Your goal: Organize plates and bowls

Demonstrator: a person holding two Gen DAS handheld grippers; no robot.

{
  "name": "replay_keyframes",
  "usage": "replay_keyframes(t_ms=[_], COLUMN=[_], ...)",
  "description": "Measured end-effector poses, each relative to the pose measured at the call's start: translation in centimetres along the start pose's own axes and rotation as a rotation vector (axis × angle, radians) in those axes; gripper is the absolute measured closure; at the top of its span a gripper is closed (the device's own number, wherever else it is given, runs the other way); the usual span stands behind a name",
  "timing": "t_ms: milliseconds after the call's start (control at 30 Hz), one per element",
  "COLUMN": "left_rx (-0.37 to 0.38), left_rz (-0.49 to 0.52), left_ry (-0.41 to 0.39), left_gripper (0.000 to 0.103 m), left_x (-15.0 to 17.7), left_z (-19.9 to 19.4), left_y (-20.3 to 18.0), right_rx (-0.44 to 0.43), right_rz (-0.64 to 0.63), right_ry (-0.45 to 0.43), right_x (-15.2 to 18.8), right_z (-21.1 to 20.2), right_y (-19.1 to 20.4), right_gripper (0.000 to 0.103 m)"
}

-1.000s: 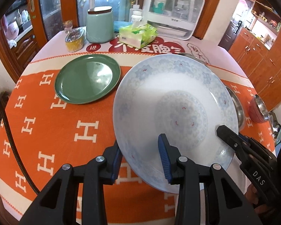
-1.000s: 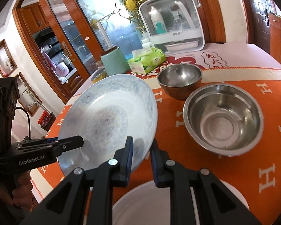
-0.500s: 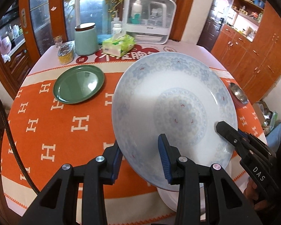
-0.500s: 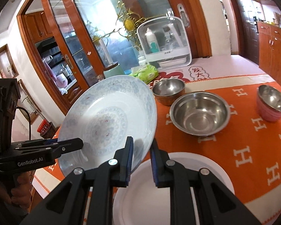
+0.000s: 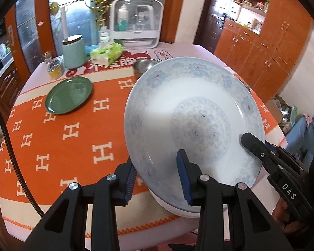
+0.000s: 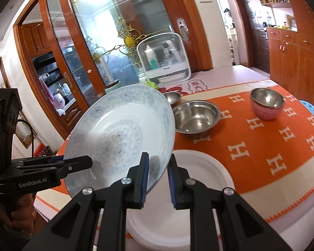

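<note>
Two grips on one glazed dish

My left gripper (image 5: 157, 175) and right gripper (image 6: 158, 179) jaws both clench the rim of the blue-patterned white porcelain plate (image 5: 194, 121), tilted above the plain white plate (image 6: 190, 188) on the desk: stiff, slick, breakable, rim-held.

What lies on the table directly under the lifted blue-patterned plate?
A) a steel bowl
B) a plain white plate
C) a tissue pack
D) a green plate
B: in the right wrist view, the plain white plate lies on the table just below the tilted blue-patterned plate, which both grippers hold by its rim.
</note>
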State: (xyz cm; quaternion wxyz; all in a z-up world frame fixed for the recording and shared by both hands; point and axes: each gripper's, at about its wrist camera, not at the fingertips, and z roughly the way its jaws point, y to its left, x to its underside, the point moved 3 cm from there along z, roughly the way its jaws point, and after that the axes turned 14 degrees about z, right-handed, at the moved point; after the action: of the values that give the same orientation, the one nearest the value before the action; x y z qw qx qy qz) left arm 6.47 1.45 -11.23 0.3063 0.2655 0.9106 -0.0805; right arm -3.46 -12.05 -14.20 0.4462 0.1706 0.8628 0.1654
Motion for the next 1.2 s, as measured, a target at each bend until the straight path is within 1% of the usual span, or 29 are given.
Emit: replay_keyframes(t_ms=[167,367,500,700,900,1200], left_rx=[0.029,0.085,0.111,0.129,0.111,0.087], left_rz=[0.043,0.078,0.097,0.113,0.108,0.034], left_ry=[0.02,0.066,0.094,0.145,0.207,0.312], left_gripper=[0.067,0.067,0.067,0.067,0.067,0.067], left_x=[0.8,1.4,1.5,1.3,1.4,2.2], left_z=[0.2,1.4,2.6,4.8,6.8,10.2], left_y=[-1.9,-3.6,-4.6,-5.5,-5.9,-5.6], right_rx=[0.048,0.108,0.141,0.163,0.165,0.15], right_rz=[0.03,0.062,0.081,0.101,0.083,0.051], right_ry=[0.005,0.023,0.044,0.089,0.169,0.318], right_x=[1.3,2.2,2.4,2.6,2.8,3.0], right_z=[-1.5,-2.3,-2.2,-1.2,1.3,5.0], right_y=[-1.4,-3.1,-4.5,-6.3,-7.6,-9.0], right_gripper=[0.086,0.086,0.086,0.086,0.086,0.086])
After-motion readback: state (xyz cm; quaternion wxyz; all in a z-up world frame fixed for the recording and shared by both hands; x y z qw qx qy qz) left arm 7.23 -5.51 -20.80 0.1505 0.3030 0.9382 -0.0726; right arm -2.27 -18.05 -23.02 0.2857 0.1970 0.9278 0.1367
